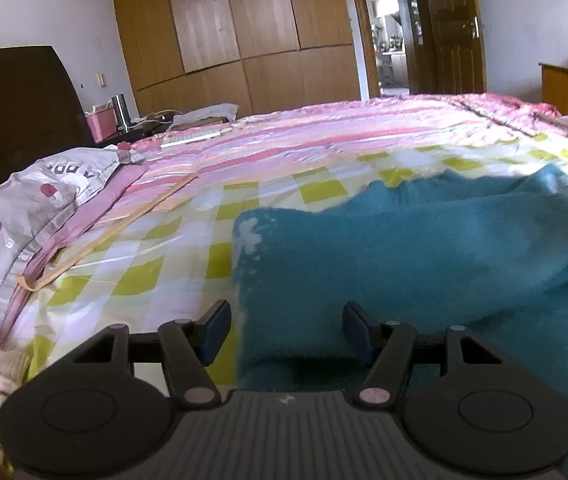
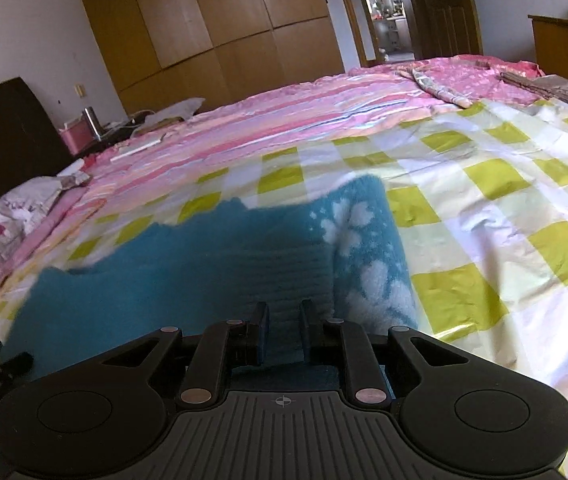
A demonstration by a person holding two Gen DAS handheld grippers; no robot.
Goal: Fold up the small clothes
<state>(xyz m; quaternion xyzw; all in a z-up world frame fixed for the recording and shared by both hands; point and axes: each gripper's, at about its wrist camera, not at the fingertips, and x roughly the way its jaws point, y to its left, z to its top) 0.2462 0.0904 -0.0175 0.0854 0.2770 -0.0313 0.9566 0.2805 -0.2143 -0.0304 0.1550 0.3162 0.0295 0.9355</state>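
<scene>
Left gripper (image 1: 286, 330): jaws spread wide, poised over the near left edge of the teal garment (image 1: 423, 264), gripping nothing. Teal garment, white flower print, lies on the green-checked sheet (image 2: 495, 216). Right gripper (image 2: 282, 330): jaws narrowed, pinching the garment's ribbed fold.

A checked sheet (image 2: 483, 184) covers the near bed, a pink striped quilt (image 1: 284, 136) beyond it. A pillow (image 1: 16, 208) (grey, red-dotted) lies left; a wardrobe (image 1: 236, 32) stands behind.

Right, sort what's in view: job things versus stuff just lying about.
Job: teal garment, left claw, right claw, checked sheet.
Lying about: pillow, pink box, metal flask, wardrobe.
</scene>
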